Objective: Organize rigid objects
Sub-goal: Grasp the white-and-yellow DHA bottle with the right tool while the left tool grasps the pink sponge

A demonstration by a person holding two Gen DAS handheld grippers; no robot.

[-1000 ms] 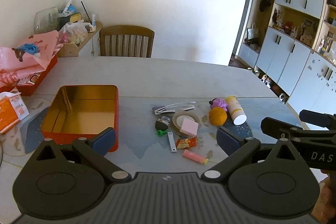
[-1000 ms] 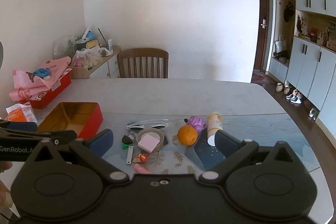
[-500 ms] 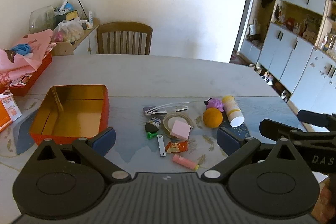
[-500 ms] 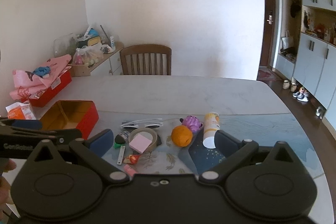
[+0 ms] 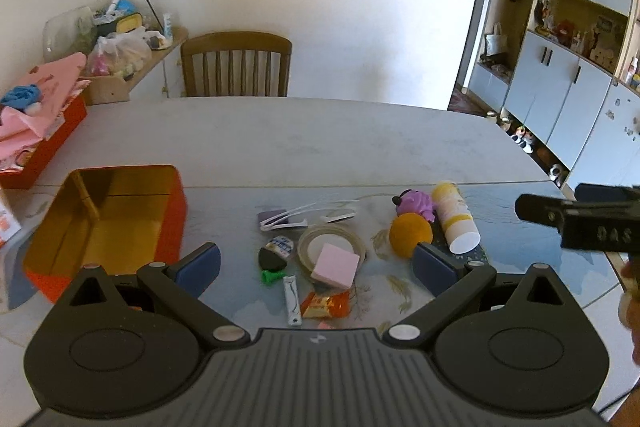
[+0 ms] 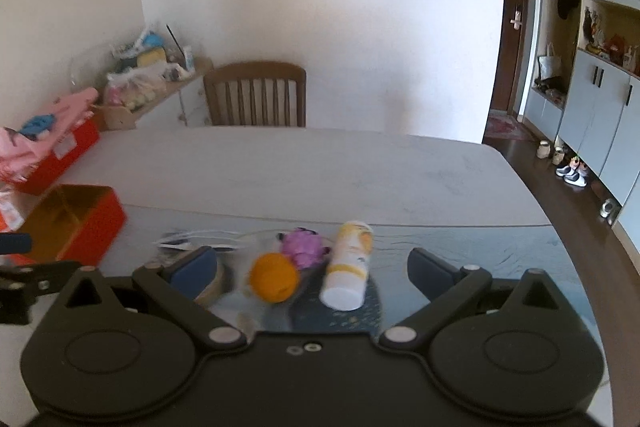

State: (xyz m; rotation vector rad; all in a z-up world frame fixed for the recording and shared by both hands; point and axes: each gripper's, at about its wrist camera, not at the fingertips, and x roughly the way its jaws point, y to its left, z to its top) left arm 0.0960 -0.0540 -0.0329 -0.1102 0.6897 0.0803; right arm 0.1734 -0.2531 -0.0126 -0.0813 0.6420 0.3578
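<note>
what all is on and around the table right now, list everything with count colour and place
open metal tin: 1, red outside, gold inside, table left
white-framed glasses: 1, behind tape
tape roll: 1, tan, centre
sticky note pad: 1, pink, lying over tape roll
orange ball: 1, right of tape
purple toy: 1, behind ball
lying bottle: 1, white and yellow, right of ball
snack packet: 1, orange-red, near edge
white strip: 1, left of packet
wooden chair: 1, brown, far side
left gripper: 1, black, open
right gripper: 1, black, open
</note>
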